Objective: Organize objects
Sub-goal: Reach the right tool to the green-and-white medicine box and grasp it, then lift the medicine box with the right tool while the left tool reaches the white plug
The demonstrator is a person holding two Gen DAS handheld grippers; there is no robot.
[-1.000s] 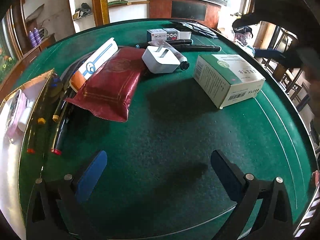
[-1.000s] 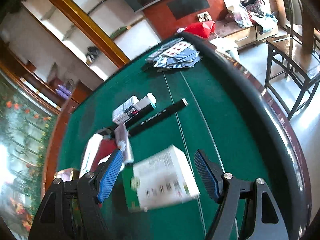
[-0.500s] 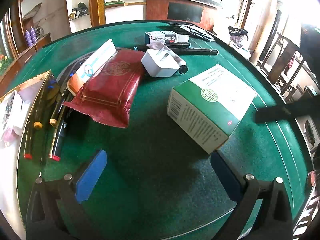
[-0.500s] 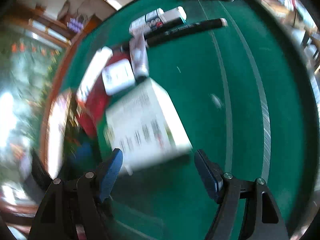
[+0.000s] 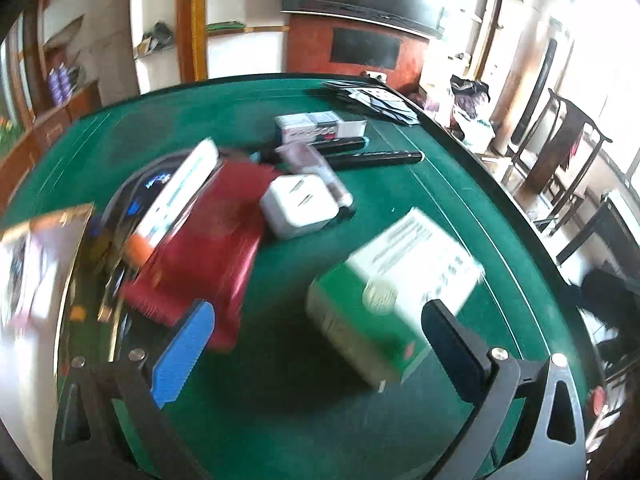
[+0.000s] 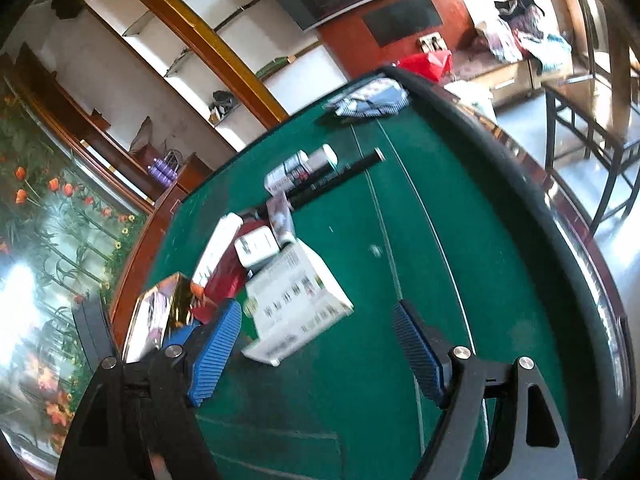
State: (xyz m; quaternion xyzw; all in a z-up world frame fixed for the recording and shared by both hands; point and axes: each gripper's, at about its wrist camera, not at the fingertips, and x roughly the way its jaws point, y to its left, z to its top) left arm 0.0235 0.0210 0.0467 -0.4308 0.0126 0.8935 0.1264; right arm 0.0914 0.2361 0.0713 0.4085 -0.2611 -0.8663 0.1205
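On green table (image 5: 280,420), box (image 5: 394,292) at 4 o'clock of charger (image 5: 298,206), between left gripper (image 5: 316,344) jaws, ungrasped. Right gripper (image 6: 316,344) released too. Box looks light, stiff cardboard; take hold across long sides.

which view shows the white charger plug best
The left wrist view: the white charger plug sits near centre, large, its two prongs visible on top, beside the red pouch. The right wrist view shows the same plug smaller, partly behind the green and white box.

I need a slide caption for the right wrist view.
Open right gripper facing a green-and-white box on the green table.
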